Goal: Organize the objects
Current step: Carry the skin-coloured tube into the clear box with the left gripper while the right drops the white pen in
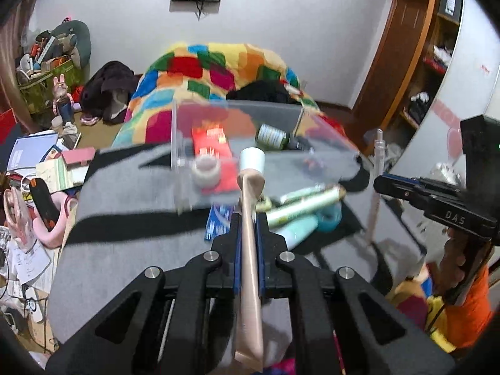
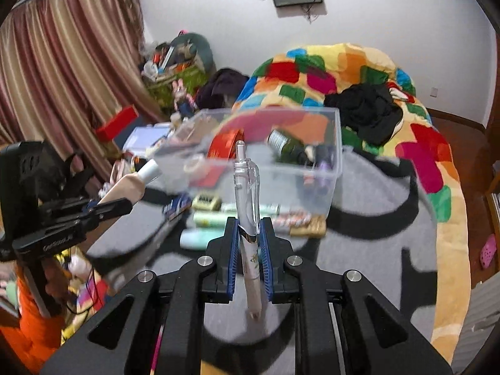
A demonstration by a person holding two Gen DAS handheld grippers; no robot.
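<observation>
My left gripper (image 1: 248, 218) is shut on a beige tube with a white cap (image 1: 250, 193), held above the grey mat short of the clear plastic box (image 1: 184, 143). My right gripper (image 2: 248, 223) is shut on a clear pen (image 2: 247, 187), also held up in front of the clear box (image 2: 331, 162). The box holds a red packet (image 1: 212, 147), a tape roll (image 1: 206, 172) and a dark green bottle (image 2: 287, 147). Several tubes and bottles (image 2: 206, 218) lie on the mat before the box. The right gripper with the pen shows in the left wrist view (image 1: 378, 184); the left gripper with the tube shows in the right wrist view (image 2: 129, 206).
The grey and black mat (image 2: 375, 250) lies on a bed with a bright patchwork quilt (image 2: 322, 72) behind the box. Clutter of books and papers (image 1: 37, 162) sits to the left. A wooden shelf (image 1: 431, 72) stands at the right.
</observation>
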